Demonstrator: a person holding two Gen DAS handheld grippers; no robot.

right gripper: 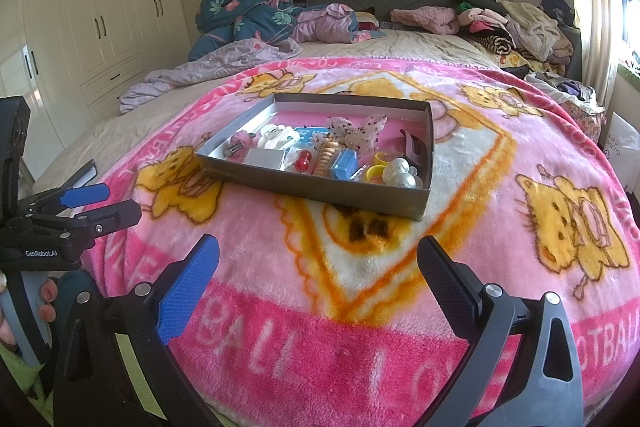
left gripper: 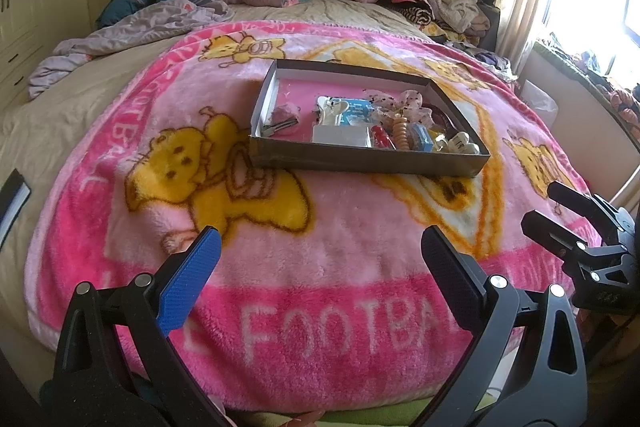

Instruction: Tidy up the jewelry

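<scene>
**Two grippers spread wide over a pink blanket, jewelry box beyond**

Two grippers hang at the bottom of their frames, both with jaws spread and nothing between them. The left gripper (left gripper: 320,247) fills the lower part of the left wrist view, a blue pad (left gripper: 188,281) on one finger; the right gripper (right gripper: 318,255) does the same in the right wrist view. Each also shows in the other's picture: the right one at the right edge of the left view, the left one at the left edge of the right view, where fingertips of a hand (right gripper: 47,301) wrap its handle.

Below them spreads a fluffy pink blanket (left gripper: 320,267) printed with yellow bears and white lettering, laid over a bed.

At frame centre, well beyond both grippers, a shallow grey cardboard box (left gripper: 360,159) sits on the blanket. Inside lie mixed pieces: a white hair claw clip (right gripper: 280,137), a small white box (left gripper: 342,137), an orange spiral hair tie (left gripper: 401,131), a sheer spotted bow (left gripper: 404,101), and pearl-like beads (right gripper: 402,173) at the near right corner.

Farther back, rumpled bedding and a pile of clothes (right gripper: 512,23) crowd the grey headboard. White wardrobes (right gripper: 100,7) stand in the upper left of the right view.
</scene>
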